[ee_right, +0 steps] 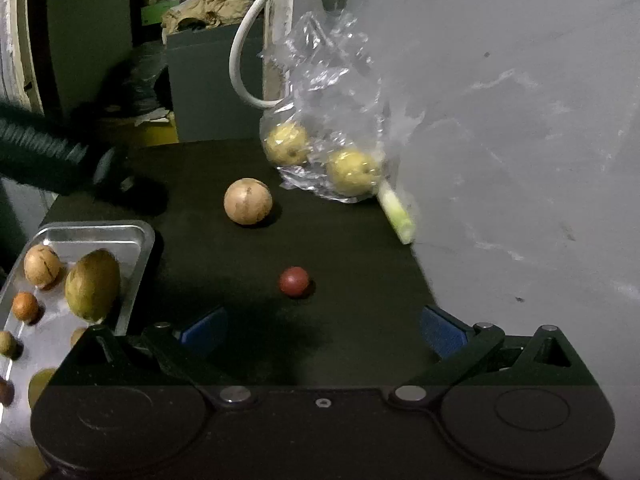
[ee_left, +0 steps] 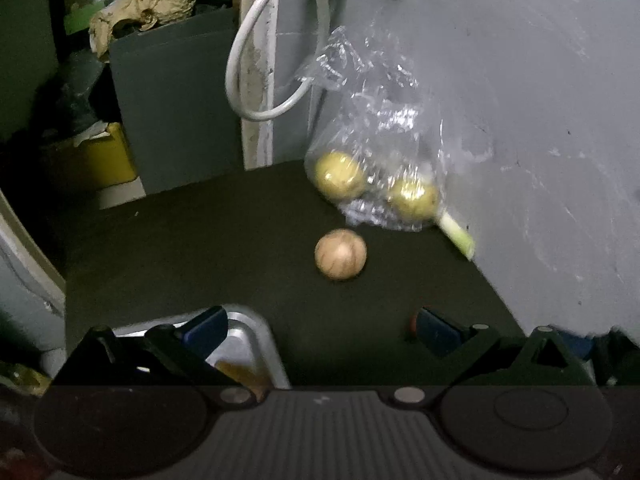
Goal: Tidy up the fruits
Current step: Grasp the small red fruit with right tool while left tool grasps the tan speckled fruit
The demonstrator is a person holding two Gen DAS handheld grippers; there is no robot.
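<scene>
Since the tray [ee_right: 136, 236] collects fruit, both tools, left [ee_left: 320, 330] and right [ee_right: 324, 330], gape empty toward the ball [ee_right: 248, 201] beside the bag [ee_right: 320, 120]

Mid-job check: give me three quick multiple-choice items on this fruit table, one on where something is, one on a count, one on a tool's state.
1. Where is the small red fruit?
A. in the metal tray
B. loose on the dark table
C. inside the plastic bag

2. How many yellow fruits are in the clear plastic bag?
A. two
B. none
C. five

3. What state is the right tool in?
A. shut on the red fruit
B. shut on the bag
C. open, holding nothing

Answers: 1 B, it lies on the table, apart from the metal tray. 2 A, two yellow fruits show through the plastic. 3 C, its blue pads stand wide apart with nothing between them.
</scene>
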